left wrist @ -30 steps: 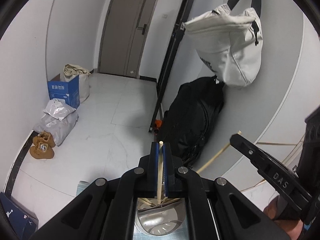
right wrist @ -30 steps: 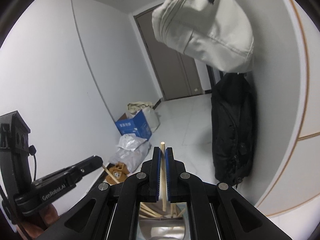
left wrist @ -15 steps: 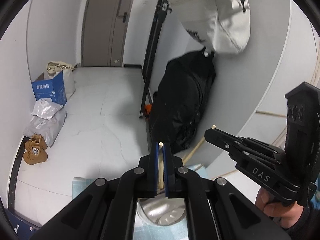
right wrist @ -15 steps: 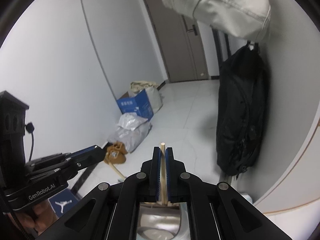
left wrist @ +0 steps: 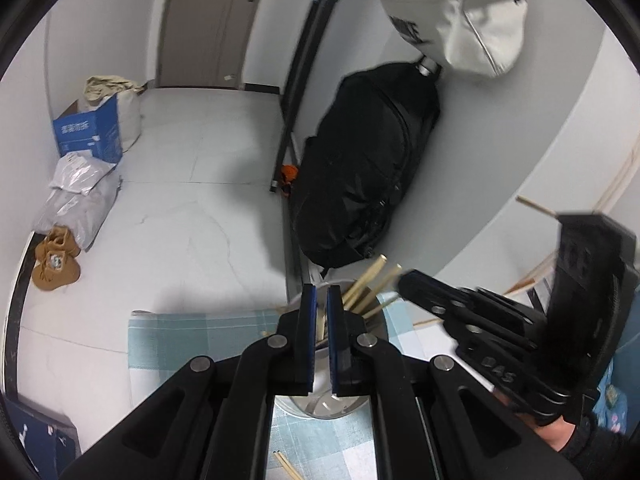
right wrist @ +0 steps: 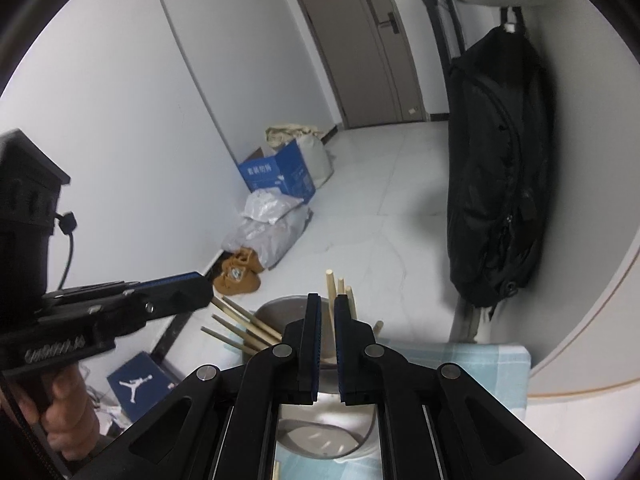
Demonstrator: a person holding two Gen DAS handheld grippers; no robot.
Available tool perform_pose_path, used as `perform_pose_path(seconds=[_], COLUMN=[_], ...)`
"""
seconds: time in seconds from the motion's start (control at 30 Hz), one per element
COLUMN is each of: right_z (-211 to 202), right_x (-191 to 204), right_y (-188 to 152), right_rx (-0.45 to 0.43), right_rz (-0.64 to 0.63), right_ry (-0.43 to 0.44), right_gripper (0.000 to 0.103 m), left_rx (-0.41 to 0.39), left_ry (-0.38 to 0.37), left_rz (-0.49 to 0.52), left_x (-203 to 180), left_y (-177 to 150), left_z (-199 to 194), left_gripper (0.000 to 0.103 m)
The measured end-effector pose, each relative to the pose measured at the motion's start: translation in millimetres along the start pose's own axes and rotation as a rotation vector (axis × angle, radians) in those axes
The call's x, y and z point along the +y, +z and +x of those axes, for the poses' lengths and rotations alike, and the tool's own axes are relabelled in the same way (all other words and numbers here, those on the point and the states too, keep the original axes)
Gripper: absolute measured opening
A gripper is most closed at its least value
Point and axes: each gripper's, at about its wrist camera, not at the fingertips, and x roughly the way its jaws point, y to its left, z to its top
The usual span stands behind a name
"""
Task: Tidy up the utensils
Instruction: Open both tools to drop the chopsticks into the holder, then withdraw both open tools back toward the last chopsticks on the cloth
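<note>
A steel cup [left wrist: 374, 322] [right wrist: 280, 312] stands on a blue checked cloth [left wrist: 200, 332] and holds several wooden chopsticks [left wrist: 370, 280] [right wrist: 240, 322]. My left gripper [left wrist: 321, 300] hangs just above the cup with its jaws slightly apart; a chopstick [left wrist: 321, 326] stands loose between them, inside the cup. My right gripper [right wrist: 327, 312] is over the cup too, jaws slightly apart, with upright chopsticks [right wrist: 331, 292] in the gap. Each gripper shows in the other's view, the right one [left wrist: 408, 280] and the left one [right wrist: 200, 292].
Two loose chopsticks [left wrist: 286, 466] lie on the cloth near me. A black backpack [left wrist: 360, 176] hangs on the wall with a white bag [left wrist: 460, 16] above it. A blue box [left wrist: 88, 132], bags and brown slippers [left wrist: 56, 260] sit on the floor.
Both grippers tipped down toward the cup and opened a little. The chopsticks they pinched now stand free in the cup.
</note>
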Motion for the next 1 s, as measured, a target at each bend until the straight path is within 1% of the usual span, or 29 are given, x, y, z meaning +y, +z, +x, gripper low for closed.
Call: perform_pose_path(seconds=[0.03,0.07,0.1,0.13,0.17,0.2,0.3,0.33,0.4,0.43,0.5,0.57,0.67,0.77,0.87,1.0], right_z=[-6,-11,-17,-21,-27,-32,-43,-48,-55,-58,-67,-76,-88,-95,-100,-105], right_x=[-1,-1,-2,-3,-5,-6,-6,-4,-2,-1,3,7,14,21,26,29], right_y=[0,0,-1,-1,-2,-4,-8,-11,-15,-17,-22,-27,-37,-49,-58,-70], right_rx=[-0.016,-0.029,-0.043,-0.053,-0.064,-0.072,-0.084,-0.085,-0.094,-0.099,-0.115,-0.126,-0.156,-0.160,-0.159,-0.159], right_rz=[0.004,0.008,0.014,0.020,0.030,0.037,0.044,0.043,0.047,0.049,0.049,0.046,0.038,0.028,0.022,0.029], right_ry=[0.000,-0.003,-0.006,-0.008,-0.008,-0.006,0.000,-0.004,0.001,0.003,0.005,0.011,0.014,0.018,0.017,0.022], right_gripper=[0.009,0.013,0.019,0.023,0.032,0.036,0.036,0.038,0.045,0.046,0.047,0.049,0.059,0.060,0.060,0.063], left_rx=[-0.012,-0.026,-0.037,-0.053,-0.076,-0.092,-0.087,-0.086,-0.087,-0.092,-0.120,-0.155,-0.177,-0.189,-0.194,-0.206], left_ry=[0.015,0.022,0.017,0.012,0.017,0.025,0.056,0.056,0.081,0.092,0.123,0.170,0.211,0.233,0.230,0.254], left_rz=[-0.018,-0.038,-0.050,-0.067,-0.083,-0.086,-0.085,-0.088,-0.080,-0.073,-0.045,-0.012,0.039,0.056,0.053,0.063], left_x=[2,4,5,6,7,5,3,2,-3,-4,-10,-15,-24,-27,-28,-29], left_y=[0,0,-1,-2,-4,-6,-7,-9,-13,-14,-19,-25,-36,-47,-56,-69], left_z=[-4,-9,-12,-16,-21,-25,-26,-28,-32,-34,-42,-50,-58,-63,-67,-72], left_gripper=[0.012,0.024,0.041,0.048,0.053,0.054,0.054,0.054,0.055,0.056,0.063,0.065,0.065,0.066,0.066,0.067])
